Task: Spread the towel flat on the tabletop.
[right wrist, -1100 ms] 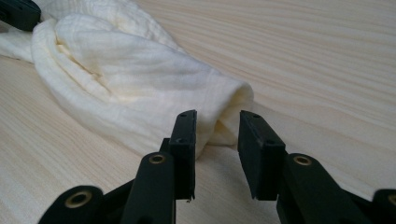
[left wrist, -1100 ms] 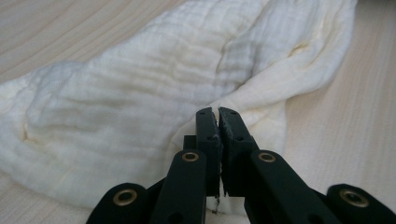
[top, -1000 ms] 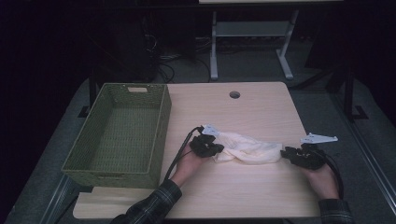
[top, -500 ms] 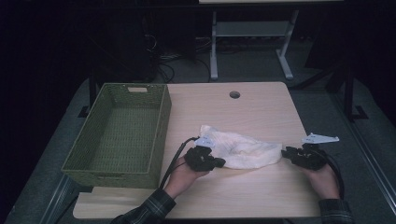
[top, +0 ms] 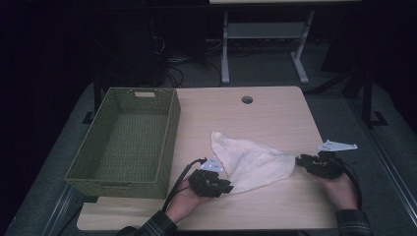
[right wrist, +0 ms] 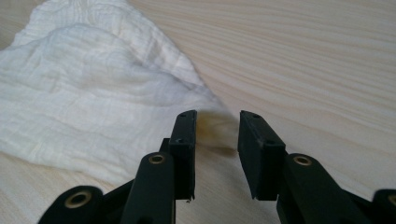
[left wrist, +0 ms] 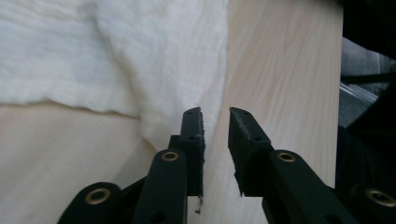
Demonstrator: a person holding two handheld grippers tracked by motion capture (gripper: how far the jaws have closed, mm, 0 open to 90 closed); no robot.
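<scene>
Cloth [top: 253,164] now spread flatter on table [top: 275,113]; left gripper [top: 223,186] pulled back, right gripper [top: 301,162] at corner, both narrowly parted, empty.

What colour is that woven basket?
Olive green; the basket shows best in the high view.

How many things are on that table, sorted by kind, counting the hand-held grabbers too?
White cloth: 1
Green woven basket: 1
Black grippers: 2, the left gripper and the right gripper
Total: 4
</scene>
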